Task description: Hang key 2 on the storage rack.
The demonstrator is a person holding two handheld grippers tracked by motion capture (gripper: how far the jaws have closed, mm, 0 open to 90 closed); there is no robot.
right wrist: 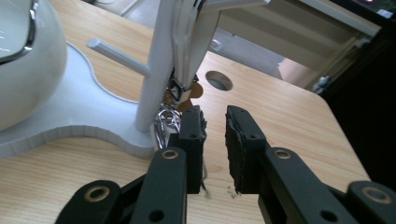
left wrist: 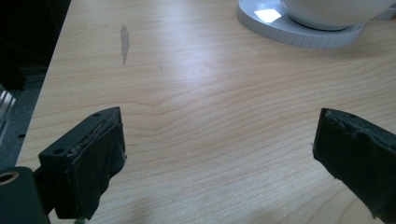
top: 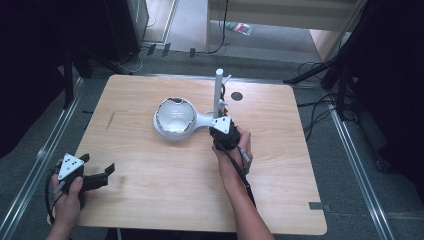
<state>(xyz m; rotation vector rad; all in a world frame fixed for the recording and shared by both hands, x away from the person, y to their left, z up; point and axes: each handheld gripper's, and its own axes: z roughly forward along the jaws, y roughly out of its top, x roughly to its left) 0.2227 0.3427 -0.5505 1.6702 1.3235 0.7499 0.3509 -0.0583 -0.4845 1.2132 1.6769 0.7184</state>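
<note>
A person works two hand-held grippers over a light wooden table point(top: 150, 170); no brand, label or writing can be read on anything in view.

At the table's front left corner the left gripper point(top: 97, 175) rests low in the person's left hand point(top: 67, 197), its jaws standing wide apart with bare wood between them. In the left gripper view the white stand's round base point(left wrist: 299, 35) lies well ahead toward the table's middle, cut off by the top edge of the picture.

Near the table's middle sits a white bowl point(top: 175, 116) on that white stand point(top: 202, 120), whose upright post point(top: 218, 92) rises at its right end. A small bunch of metal rings and a brown tag point(right wrist: 180, 100) hangs at the foot of the post; what exactly it is cannot be made out.

The right gripper point(top: 223, 131), held in the right hand point(top: 235, 150), is just beside the post on its near side. In the right gripper view its jaws are drawn close together, a narrow gap left between the pads, nothing clamped between them. The hanging bunch lies just ahead of the left jaw's tip, touching or nearly so; which cannot be told. The post's top is cut off there
</note>
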